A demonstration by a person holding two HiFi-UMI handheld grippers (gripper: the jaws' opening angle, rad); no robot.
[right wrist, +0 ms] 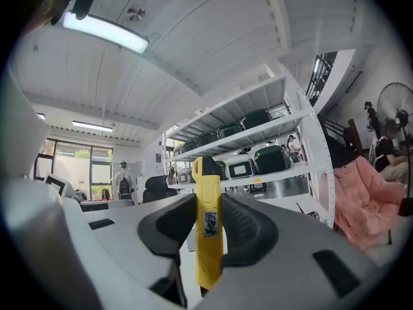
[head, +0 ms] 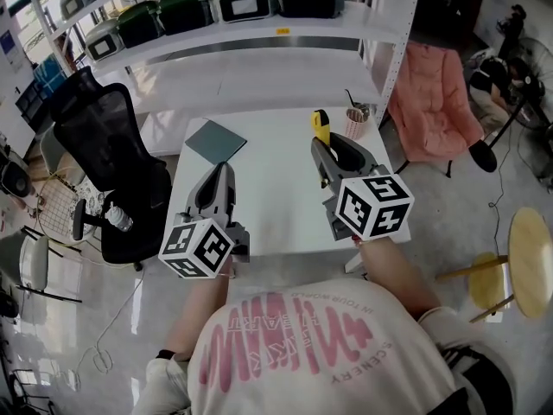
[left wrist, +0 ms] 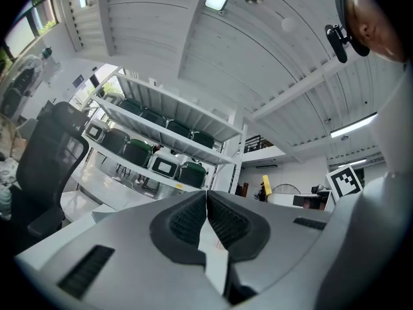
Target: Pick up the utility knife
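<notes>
A yellow utility knife (head: pixel 320 126) stands upright above the white table (head: pixel 276 188), and my right gripper (head: pixel 326 154) is shut on it. In the right gripper view the knife (right wrist: pixel 208 237) is pinched between the two dark pads, its black-tipped top end rising above the right gripper (right wrist: pixel 208 202). My left gripper (head: pixel 222 173) hovers over the table's left half, a little apart from the right one. Seen in its own view, the left gripper (left wrist: pixel 206 197) has its pads meeting at the tips with nothing between them.
A grey-blue square pad (head: pixel 216 141) lies at the table's far left corner. A cup of pens (head: pixel 355 121) stands at the far right edge. A black office chair (head: pixel 108 158) is left of the table, a pink chair (head: pixel 436 102) and a round stool (head: pixel 529 262) to the right, and shelves of bins (head: pixel 242 3) behind.
</notes>
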